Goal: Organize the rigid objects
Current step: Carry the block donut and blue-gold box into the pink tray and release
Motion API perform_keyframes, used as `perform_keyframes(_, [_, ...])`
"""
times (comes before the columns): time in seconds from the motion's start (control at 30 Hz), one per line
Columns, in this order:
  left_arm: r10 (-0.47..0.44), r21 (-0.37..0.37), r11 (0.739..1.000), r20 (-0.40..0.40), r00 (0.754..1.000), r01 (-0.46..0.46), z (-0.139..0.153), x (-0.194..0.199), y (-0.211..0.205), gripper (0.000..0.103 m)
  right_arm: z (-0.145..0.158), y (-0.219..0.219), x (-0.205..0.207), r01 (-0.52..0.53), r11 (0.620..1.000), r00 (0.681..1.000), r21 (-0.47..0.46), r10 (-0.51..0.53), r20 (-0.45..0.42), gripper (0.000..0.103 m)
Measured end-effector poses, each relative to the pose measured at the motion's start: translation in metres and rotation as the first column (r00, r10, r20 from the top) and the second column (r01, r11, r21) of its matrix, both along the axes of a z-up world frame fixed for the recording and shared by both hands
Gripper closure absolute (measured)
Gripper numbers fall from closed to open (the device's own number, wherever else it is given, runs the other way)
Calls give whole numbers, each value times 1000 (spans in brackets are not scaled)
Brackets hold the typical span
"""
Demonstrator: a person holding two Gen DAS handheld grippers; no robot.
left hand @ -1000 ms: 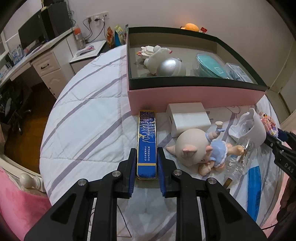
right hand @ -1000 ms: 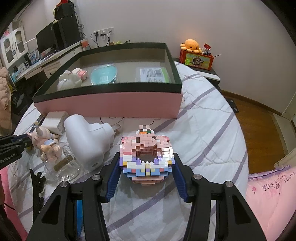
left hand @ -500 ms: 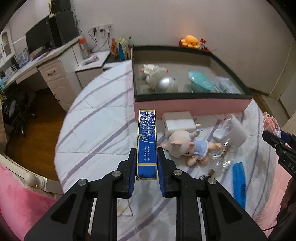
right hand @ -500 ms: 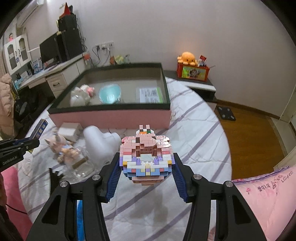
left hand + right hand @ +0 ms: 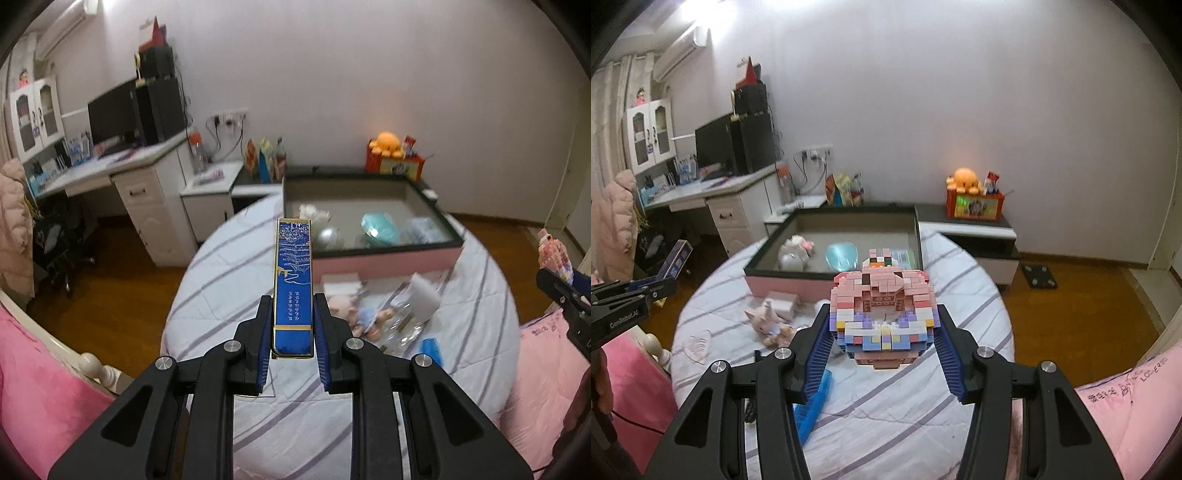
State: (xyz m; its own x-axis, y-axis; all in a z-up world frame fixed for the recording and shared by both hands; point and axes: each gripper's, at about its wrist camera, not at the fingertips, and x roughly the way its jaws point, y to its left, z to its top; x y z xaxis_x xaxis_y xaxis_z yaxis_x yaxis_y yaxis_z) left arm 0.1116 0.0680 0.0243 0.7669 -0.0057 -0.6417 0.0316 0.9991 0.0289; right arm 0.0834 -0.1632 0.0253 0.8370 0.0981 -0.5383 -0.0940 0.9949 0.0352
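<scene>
My left gripper [image 5: 293, 325] is shut on a long blue box with gold trim [image 5: 293, 280] and holds it high above the round table. It also shows in the right wrist view [image 5: 676, 260]. My right gripper [image 5: 884, 332] is shut on a pink brick-built model [image 5: 884, 310], also lifted high. The pink storage box with a dark rim [image 5: 388, 258] stands at the table's far side; it holds a plush toy, a silver ball and a teal item.
On the striped tablecloth [image 5: 871, 398] lie a pig doll [image 5: 768, 325], a small white box [image 5: 781, 301], a blue comb [image 5: 812, 402] and a glass bottle [image 5: 406, 325]. A desk [image 5: 110, 173] stands left, a low cabinet [image 5: 975, 236] behind.
Both grippers have risen well above the table with their objects held; the table and the storage box look smaller and farther below.
</scene>
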Motion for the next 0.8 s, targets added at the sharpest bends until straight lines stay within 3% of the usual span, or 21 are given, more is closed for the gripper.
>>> perform_keyframes(0.4, [-19, 49, 999, 144, 989, 12, 37, -42, -25, 82, 27, 8, -38, -44, 999, 992, 3, 43, 120, 49])
perform_keyframes(0.8, [-34, 51, 998, 132, 991, 28, 33, -47, -32, 82, 27, 5, -47, -53, 998, 990, 19, 50, 134, 49])
